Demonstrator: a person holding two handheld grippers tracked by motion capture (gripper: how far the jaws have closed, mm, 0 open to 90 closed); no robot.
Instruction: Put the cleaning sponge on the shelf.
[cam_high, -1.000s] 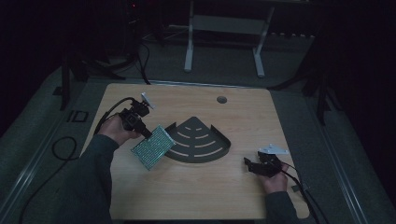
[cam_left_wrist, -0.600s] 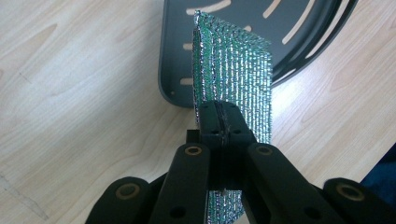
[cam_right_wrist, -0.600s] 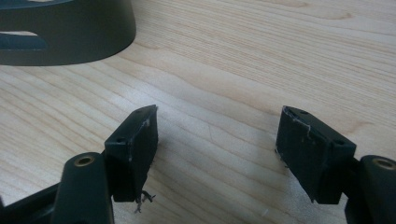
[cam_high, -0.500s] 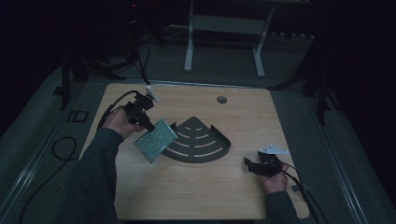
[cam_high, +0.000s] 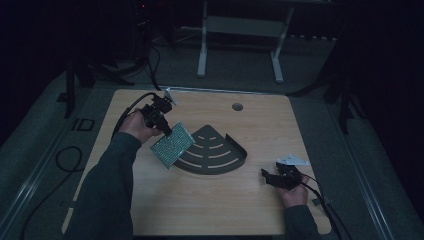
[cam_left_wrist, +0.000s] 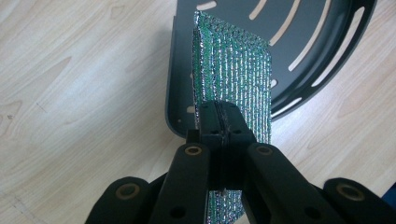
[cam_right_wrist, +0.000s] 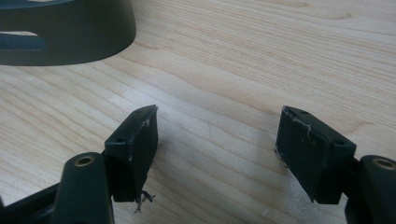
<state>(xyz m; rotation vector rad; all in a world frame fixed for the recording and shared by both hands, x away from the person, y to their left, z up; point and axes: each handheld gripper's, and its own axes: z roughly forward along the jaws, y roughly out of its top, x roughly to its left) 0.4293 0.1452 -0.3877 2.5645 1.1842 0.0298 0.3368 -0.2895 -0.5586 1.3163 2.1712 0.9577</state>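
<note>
Wood-grain tabletop (cam_high: 200, 200) lies under everything we see, pale and rectangular, in a dark room. From above, we see a person's two arms reaching in, each hand holding a black two-jaw gripper.

The left gripper (cam_high: 165, 129) is clenched on a shiny green, glittery rectangular sponge pad (cam_high: 172, 145). In the left gripper view, we look along the jaws of that gripper (cam_left_wrist: 219, 119) pressed tight together on the pad's (cam_left_wrist: 233, 74) near edge, so the pad stands on edge and stretches away from the jaws. Directly beyond and beneath the pad sits a dark grey, fan-shaped metal tray with curved slots (cam_left_wrist: 303, 42); the pad's far end hangs over the tray's straight side wall and slotted floor. We cannot tell whether the pad touches the tray.

The right gripper (cam_high: 270, 177) rests low near the table, well apart from the pad. In the right gripper view, we see its jaws (cam_right_wrist: 217, 140) spread wide and released, with bare wood between them. The tray's curved outer wall (cam_right_wrist: 70, 42) rises ahead and to the left of these jaws.
</note>
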